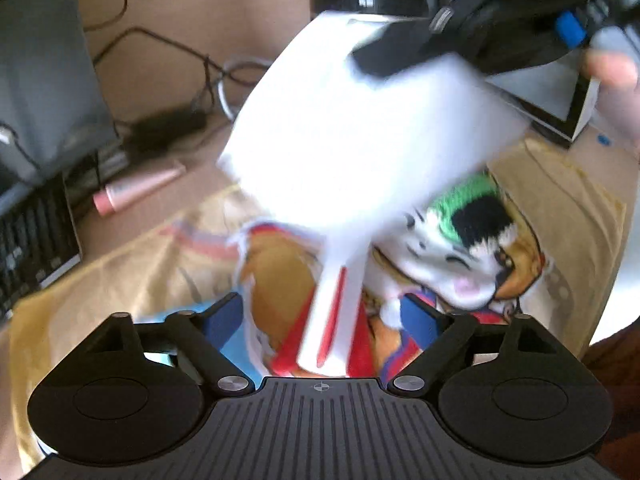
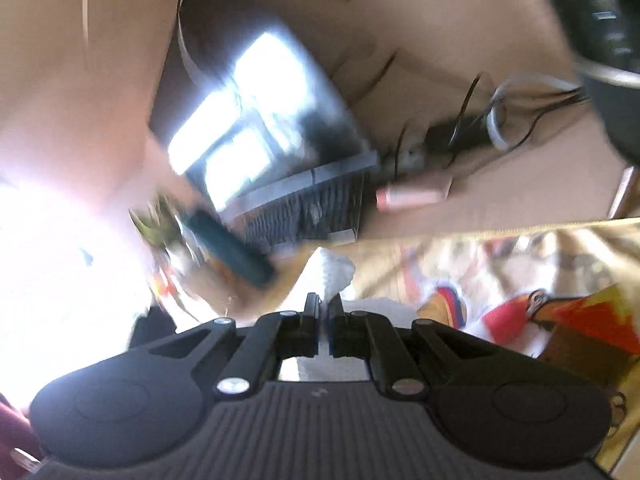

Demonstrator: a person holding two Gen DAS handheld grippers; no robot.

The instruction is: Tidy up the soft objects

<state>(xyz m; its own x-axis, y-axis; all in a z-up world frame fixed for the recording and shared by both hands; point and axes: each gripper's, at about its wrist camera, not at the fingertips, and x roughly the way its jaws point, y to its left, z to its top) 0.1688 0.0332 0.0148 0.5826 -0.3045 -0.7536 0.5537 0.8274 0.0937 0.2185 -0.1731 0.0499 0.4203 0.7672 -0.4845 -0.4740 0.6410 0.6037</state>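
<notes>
Clearly the right gripper [image 2: 324, 312] has its jaws clenched on a white cloth [image 1: 352, 136], which hangs lifted above the printed yellow cloth [image 1: 560, 200] on the worktop. The left gripper [image 1: 324, 320] is spread wide, the white cloth's narrow tail dangling between its jaws, long axis roughly upright. Only the left view shows a knitted plush toy [image 1: 460, 252] lying on the yellow cloth, right of the tail.
</notes>
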